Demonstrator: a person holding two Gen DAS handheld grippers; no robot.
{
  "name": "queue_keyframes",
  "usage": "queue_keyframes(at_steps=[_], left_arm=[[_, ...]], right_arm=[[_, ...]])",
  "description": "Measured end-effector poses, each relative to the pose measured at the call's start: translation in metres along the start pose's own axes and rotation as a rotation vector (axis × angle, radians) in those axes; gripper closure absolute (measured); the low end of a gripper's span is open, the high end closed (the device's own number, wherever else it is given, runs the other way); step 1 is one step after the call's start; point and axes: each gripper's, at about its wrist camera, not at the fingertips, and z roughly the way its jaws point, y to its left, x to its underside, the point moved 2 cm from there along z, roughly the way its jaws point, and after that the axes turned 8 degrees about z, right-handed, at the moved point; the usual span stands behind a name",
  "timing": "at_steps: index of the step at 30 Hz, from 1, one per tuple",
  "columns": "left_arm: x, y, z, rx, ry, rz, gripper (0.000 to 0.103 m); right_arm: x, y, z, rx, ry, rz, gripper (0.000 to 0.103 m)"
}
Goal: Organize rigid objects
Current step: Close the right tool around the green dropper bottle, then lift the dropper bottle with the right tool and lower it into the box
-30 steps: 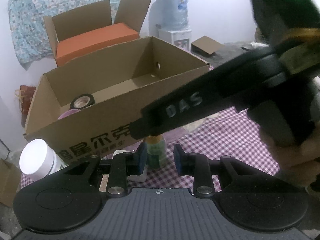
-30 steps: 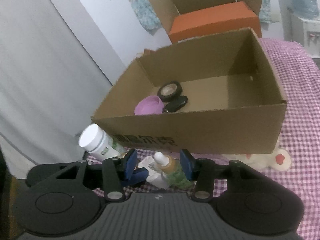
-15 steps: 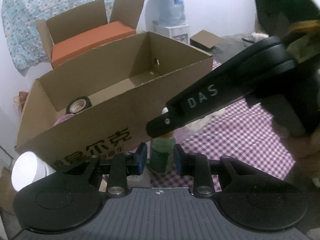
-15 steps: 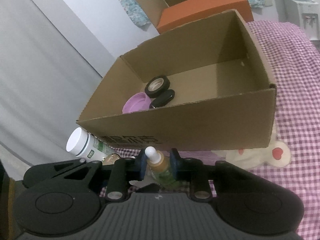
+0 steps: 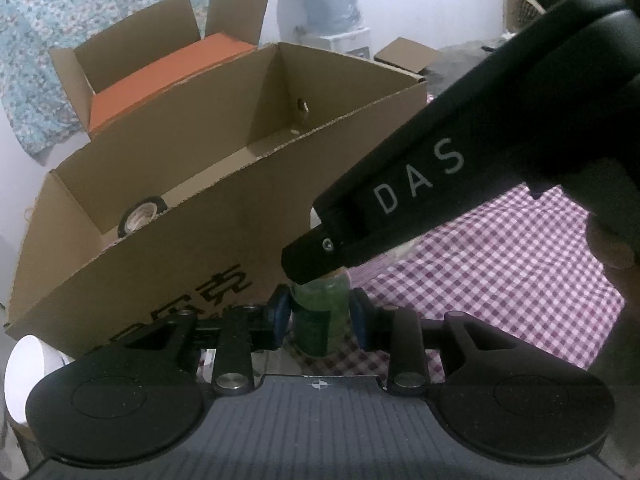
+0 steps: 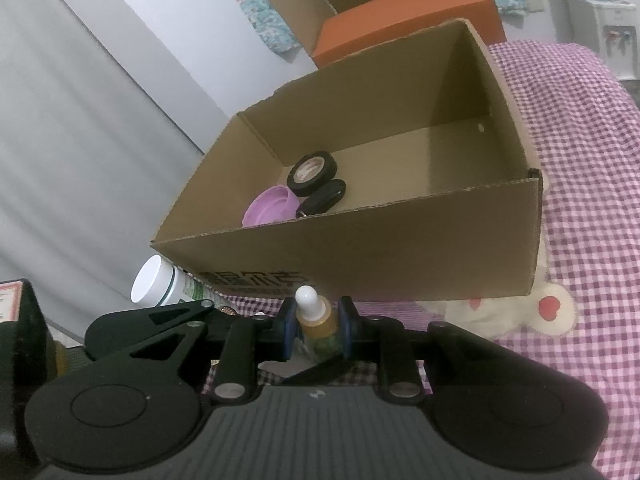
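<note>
1. A purple checked cloth (image 6: 580, 128) covers the surface, and everything else stands on it.

2. The open cardboard box (image 6: 400, 248) is the largest thing on the cloth. Behind it stands a second carton (image 5: 132, 44) with an orange block (image 6: 404, 12) inside it.

3. The right gripper (image 6: 316, 326) is nearly closed. Its blue pads (image 6: 286, 330) press on both sides of a small dropper bottle (image 6: 316, 316) just in front of the box's near wall. Its jaws closed on the bottle within the last second and are steady now.

4. The left gripper (image 5: 320, 316) is fairly narrow. Its blue pads (image 5: 278, 312) flank the same bottle's green lower body (image 5: 318, 312). The left pad appears to touch the glass, while a sliver of gap shows at the right pad, so a firm hold cannot be confirmed. Its jaws have just been opening slightly.

5. In the left wrist view, the right gripper's black finger marked "DAS" crosses above the bottle and hides its cap.

6. A white-capped jar (image 6: 160, 286) lies on its side by the box's near left corner.

7. Inside the box, at its left end, lie a purple lid (image 6: 270, 210), a roll of black tape (image 6: 312, 172) and a small dark object (image 6: 324, 198), close together; the tape rests against the dark object.

8. A pale soft toy (image 6: 532, 312) peeks out at the box's right corner.
</note>
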Motion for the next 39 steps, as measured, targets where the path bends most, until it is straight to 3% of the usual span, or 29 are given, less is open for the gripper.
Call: queue_keyframes(at_steps=[10,21,31,39], left_arm=[[0.002,0.001,-0.005,0.006,-0.011,-0.032,0.072],[-0.015,0.012,-0.065,-0.029,-0.104,-0.102,0.072],[-0.05,0.047,-0.097,-0.097,-0.203,-0.14,0.072],[-0.071,0.089,-0.058,-0.046,-0.121,-0.241,0.072]], right_arm=[[0.002,0.005,-0.002,0.007,-0.008,-0.012,0.079],[-0.005,0.045,-0.044,-0.023,-0.085,-0.127,0.079],[-0.048,0.094,-0.073,-0.081,-0.161,-0.245,0.079],[-0.101,0.091,-0.036,-0.099,-0.107,-0.223,0.079]])
